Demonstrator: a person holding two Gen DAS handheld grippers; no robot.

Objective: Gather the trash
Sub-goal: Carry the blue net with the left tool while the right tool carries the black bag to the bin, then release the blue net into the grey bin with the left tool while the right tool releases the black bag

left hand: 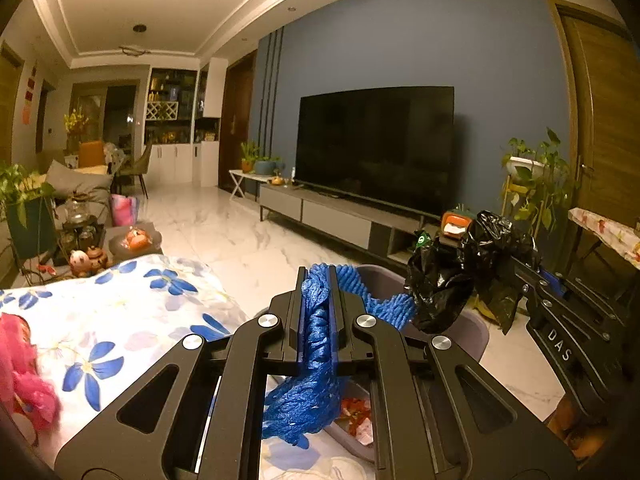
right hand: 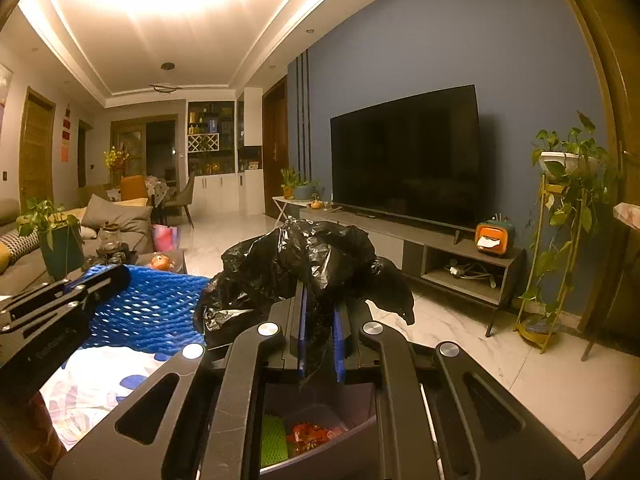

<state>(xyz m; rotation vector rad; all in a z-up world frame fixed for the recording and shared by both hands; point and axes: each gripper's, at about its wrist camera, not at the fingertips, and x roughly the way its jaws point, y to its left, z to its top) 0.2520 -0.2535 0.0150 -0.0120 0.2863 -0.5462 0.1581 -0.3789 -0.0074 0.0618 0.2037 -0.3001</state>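
the grey plastic trash bin [right hand: 320, 452] stands open-topped just below both hand-held grippers, beside the floral-clothed tabletop [left hand: 120, 320]. its mouth is partly screened by the blue foam mesh netting [left hand: 316, 340] and the crumpled black plastic bag [right hand: 304, 264]. the white marble floor [right hand: 500, 364] toward the grey tv cabinet [right hand: 440, 248] lies open.
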